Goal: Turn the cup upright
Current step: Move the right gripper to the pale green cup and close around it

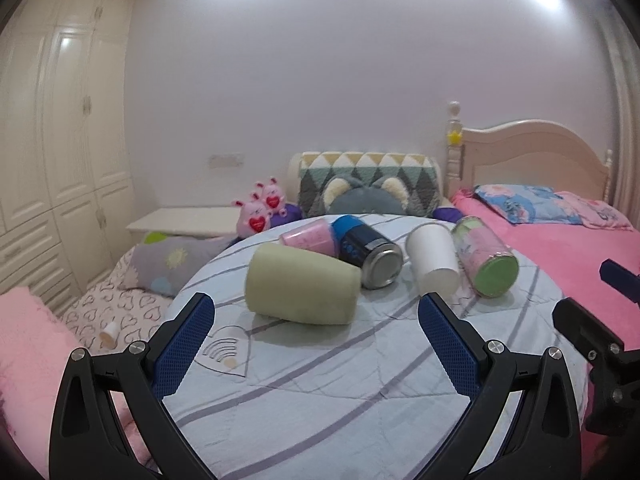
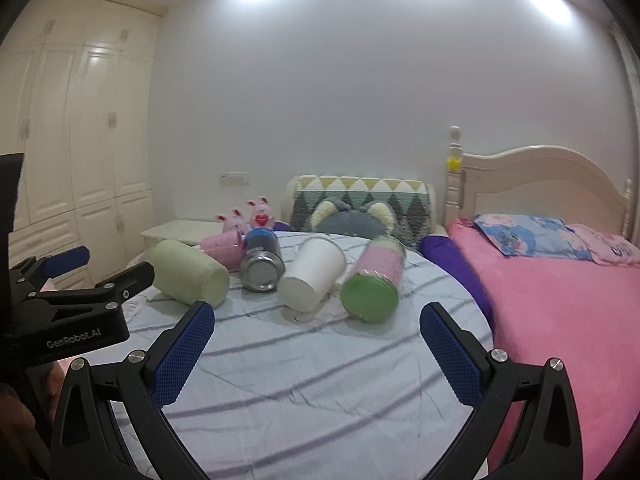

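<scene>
Several cups lie on their sides on a round table with a striped light-blue cloth (image 1: 320,380) (image 2: 300,380). From left to right: a pale green cup (image 1: 302,286) (image 2: 188,272), a pink cup (image 1: 310,236) (image 2: 222,248), a dark blue and steel cup (image 1: 366,250) (image 2: 262,260), a white paper cup (image 1: 432,258) (image 2: 314,274), and a pink-and-green cup with a green base (image 1: 486,256) (image 2: 374,280). My left gripper (image 1: 316,312) is open and empty, just short of the pale green cup. My right gripper (image 2: 318,320) is open and empty, in front of the white cup.
A bed with a pink cover (image 2: 560,300) lies right of the table. Pillows and plush toys (image 1: 262,210) sit behind it. A white wardrobe (image 1: 60,140) stands at left. The other gripper shows at each view's edge: (image 1: 600,340), (image 2: 60,300).
</scene>
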A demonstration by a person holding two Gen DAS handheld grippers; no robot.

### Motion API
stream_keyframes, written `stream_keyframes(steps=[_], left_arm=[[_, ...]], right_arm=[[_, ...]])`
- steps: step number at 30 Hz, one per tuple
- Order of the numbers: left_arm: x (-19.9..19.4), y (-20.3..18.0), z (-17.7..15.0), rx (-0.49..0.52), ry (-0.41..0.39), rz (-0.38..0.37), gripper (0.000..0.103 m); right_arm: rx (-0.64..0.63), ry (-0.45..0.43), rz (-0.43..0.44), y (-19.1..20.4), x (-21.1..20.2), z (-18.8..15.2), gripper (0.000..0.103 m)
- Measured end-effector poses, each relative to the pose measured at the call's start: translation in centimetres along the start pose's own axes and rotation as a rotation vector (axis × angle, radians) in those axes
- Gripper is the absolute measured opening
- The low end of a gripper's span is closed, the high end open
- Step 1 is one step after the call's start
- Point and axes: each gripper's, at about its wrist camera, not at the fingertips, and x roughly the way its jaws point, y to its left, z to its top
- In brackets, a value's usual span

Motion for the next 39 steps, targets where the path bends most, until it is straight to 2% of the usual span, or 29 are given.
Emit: stream_keyframes(steps=[7,15,19,26,30,36,39], left_arm=[[1.3,1.2,0.4,-0.045,0.061,0.059,0.103],[2.6,2.9,0.2,-0.101,0.168,0.137,0.103],[3.6,4.3,0.2,-0.145,0.232,0.178,0.103],[4.4,6.8,-0.6,-0.229,0.354,0.253,0.103],[4.5,8.0,-1.0,-0.277,0.389,0.324,0.103],[4.8,9.5,-1.9,-0.432,0.447,0.362,0.103],[5.3,9.7,-2.2,-0.453,0.458,0.4,0.103]], right_arm=[[-0.043,0.061,0.118,0.6,3.1,2.0,0.103],[-0.118,0.154,0.313,2.6,7.5,4.2,0.103],[-0.174,0.239,0.426,4.3,10.3,5.0,0.103],[-0.34,0.357,0.57,7.9,14.5,5.6,0.103],[-0.475,0.425,0.651,10.4,16.8,6.2,0.103],[-0.627,0.564,0.754,13.4,20.0,5.5,0.103],[-0.684,0.622,0.791,14.7,21.3,4.8,0.103]])
